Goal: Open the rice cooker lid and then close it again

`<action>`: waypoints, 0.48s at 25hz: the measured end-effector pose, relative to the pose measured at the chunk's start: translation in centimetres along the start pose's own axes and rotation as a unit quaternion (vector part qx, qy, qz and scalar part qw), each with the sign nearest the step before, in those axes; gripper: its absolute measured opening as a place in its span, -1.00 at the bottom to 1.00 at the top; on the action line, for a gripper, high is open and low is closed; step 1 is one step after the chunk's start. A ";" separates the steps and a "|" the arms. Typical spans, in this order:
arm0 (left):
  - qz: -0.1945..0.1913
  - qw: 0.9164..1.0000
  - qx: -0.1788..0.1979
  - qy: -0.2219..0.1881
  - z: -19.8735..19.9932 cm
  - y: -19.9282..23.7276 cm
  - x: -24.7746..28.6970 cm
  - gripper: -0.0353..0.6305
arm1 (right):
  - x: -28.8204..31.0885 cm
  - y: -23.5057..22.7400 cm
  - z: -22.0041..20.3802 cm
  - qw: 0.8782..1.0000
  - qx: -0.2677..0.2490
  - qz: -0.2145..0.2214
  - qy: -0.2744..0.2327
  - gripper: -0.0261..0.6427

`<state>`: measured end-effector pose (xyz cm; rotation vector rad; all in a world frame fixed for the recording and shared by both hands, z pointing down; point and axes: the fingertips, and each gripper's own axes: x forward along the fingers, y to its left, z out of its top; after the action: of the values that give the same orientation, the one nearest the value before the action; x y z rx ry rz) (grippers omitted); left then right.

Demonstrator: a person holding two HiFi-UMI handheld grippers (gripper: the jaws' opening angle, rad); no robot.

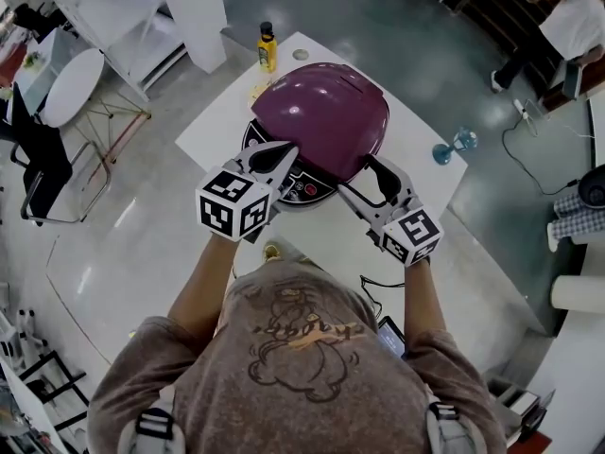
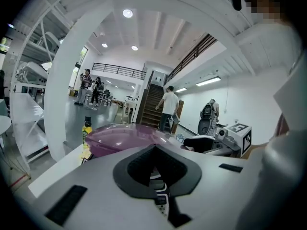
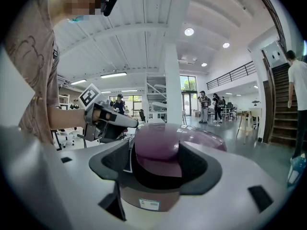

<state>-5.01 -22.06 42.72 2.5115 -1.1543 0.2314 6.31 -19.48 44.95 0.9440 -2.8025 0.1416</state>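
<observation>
The rice cooker lid [image 1: 321, 112] sits shut on the white table [image 1: 430, 164], directly ahead of both grippers. The left gripper [image 1: 284, 151], jaws together and empty, points at the lid's front edge, probably nearest the release. The right gripper [image 1: 365, 180] gapes wide at the lid's front right flank, gripping nothing.
</observation>
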 end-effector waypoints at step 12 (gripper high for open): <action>0.007 1.000 0.012 0.001 0.4 0.4 0.6 -0.83 | 0.0 -0.1 -0.2 1.000 0.008 -0.004 -0.003 -0.03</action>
<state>-4.94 -22.85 42.60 2.5248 -1.1748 0.2531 6.45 -19.51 45.18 0.9609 -2.8074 0.1606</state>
